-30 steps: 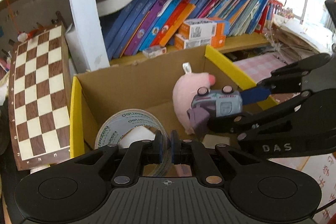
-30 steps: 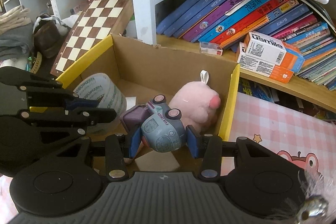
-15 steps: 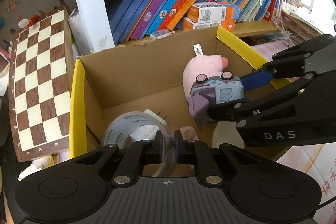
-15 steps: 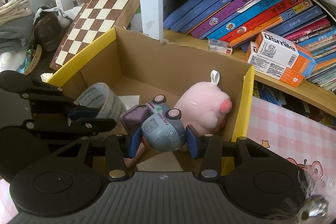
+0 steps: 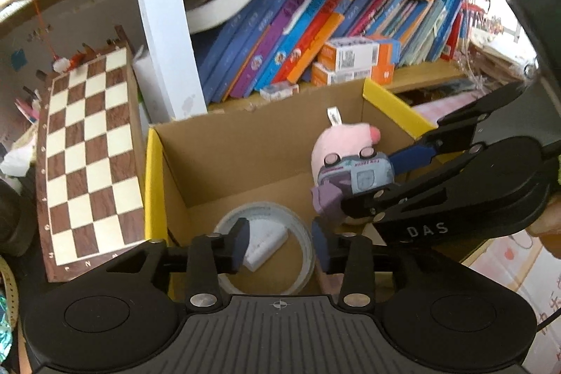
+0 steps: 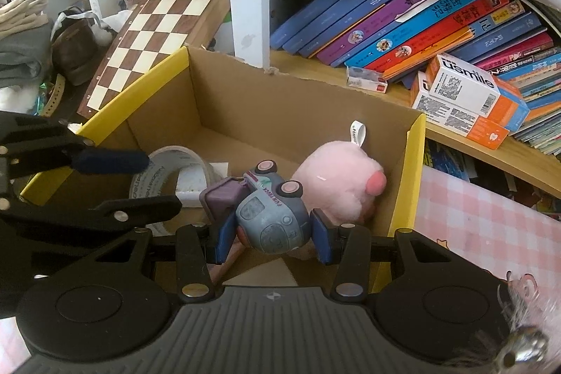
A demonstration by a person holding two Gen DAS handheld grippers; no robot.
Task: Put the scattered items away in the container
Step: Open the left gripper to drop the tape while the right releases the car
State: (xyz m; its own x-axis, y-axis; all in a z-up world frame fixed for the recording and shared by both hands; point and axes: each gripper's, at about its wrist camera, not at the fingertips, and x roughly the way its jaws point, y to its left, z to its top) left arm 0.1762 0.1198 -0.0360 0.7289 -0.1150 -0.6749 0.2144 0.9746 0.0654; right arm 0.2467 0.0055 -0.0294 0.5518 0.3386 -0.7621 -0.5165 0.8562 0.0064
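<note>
Bookshelf [image 6: 403, 23] behind; chessboard [image 5: 87, 156] leaning left of cardboard box [image 5: 245, 149], which has yellow-taped rims. In box: pink plush [image 6: 336, 188] against right wall, tape roll [image 5: 298, 233] lying on the floor at left. Right claw [image 6: 270, 233] clamped on grey toy truck [image 6: 270, 216], held above the box interior. Left claw [image 5: 280, 244] spread apart over tape roll, holding nothing.

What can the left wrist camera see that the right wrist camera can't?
Only the left wrist view looks down through the tape roll at the white packet inside its ring. Only the right wrist view shows the folded clothes. Both show the cardboard box, the pink plush, the toy truck in the right gripper, and the open left gripper.
</note>
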